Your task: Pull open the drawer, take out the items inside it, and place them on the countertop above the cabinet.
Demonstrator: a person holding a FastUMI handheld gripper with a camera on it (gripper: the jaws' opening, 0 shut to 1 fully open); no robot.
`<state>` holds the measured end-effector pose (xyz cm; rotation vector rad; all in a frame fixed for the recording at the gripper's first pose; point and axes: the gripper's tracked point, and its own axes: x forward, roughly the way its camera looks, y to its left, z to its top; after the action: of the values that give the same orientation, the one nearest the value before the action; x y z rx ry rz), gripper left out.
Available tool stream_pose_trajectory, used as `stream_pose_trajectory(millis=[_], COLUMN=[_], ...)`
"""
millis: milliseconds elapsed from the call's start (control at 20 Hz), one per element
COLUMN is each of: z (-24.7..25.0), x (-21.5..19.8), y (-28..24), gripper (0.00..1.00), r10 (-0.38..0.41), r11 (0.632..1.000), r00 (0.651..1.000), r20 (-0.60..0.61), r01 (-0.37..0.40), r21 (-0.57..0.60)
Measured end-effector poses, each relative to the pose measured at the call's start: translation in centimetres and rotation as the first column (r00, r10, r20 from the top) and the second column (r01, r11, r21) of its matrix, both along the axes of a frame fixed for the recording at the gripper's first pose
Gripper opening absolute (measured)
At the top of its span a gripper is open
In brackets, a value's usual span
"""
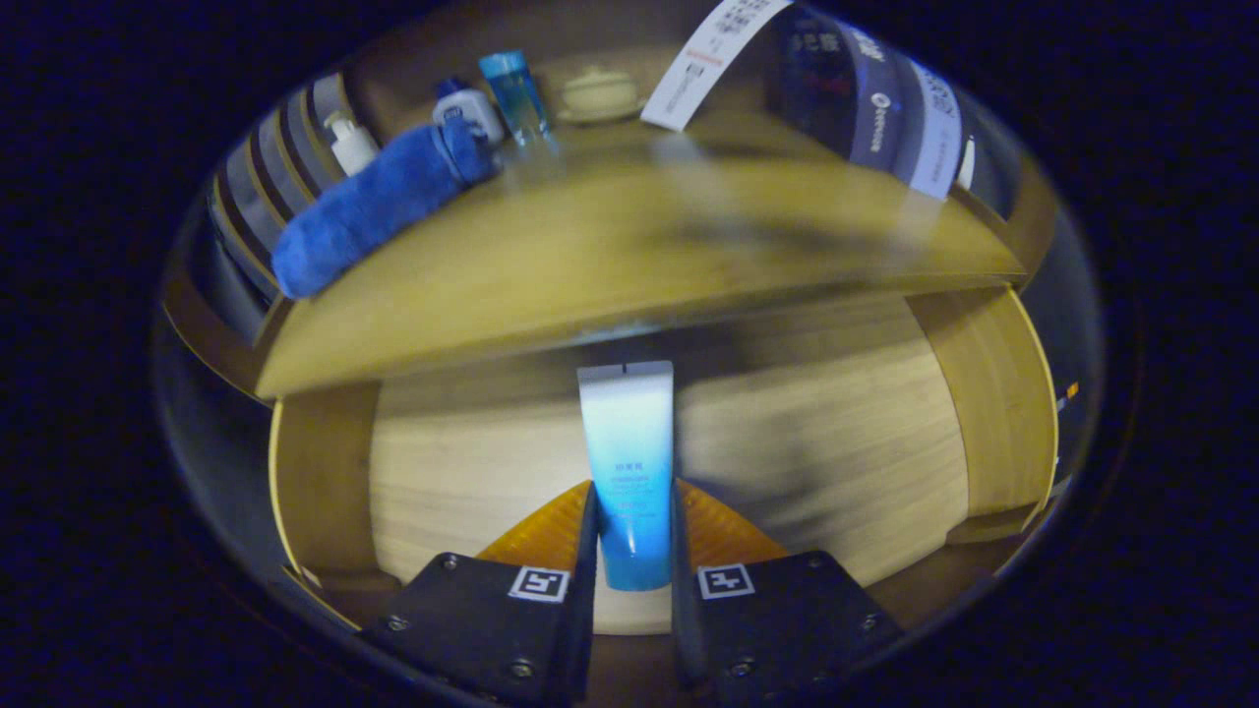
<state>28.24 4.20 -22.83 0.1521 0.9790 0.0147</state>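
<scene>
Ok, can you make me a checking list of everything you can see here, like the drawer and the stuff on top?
Surface: wooden countertop above the open drawer.
Job's things: blue-and-white tube, clamped between the fingers, over the drawer floor.
Clutter: rolled blue towel, white pump bottle, small white-and-blue bottle, clear blue bottle and a cream lidded dish, all on the countertop.
Grippers: gripper shut on the tube, both fingers pressing its sides.
Cables: nothing seen.
Surroundings: white paper strip hanging at the back.
</scene>
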Motion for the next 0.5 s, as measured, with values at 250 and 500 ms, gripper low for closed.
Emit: stream_pose_trajectory(millis=[250, 500], z=[4.0, 6.8], x=[-3.0, -5.3], y=[2.5, 2.5], gripper=[0.33, 0.33], r10=[0.028, 0.027], r11=[0.990, 0.981], r00=[0.997, 0.981], r20=[0.076, 0.193], r01=[-0.038, -0.064], r21=[0.138, 0.184])
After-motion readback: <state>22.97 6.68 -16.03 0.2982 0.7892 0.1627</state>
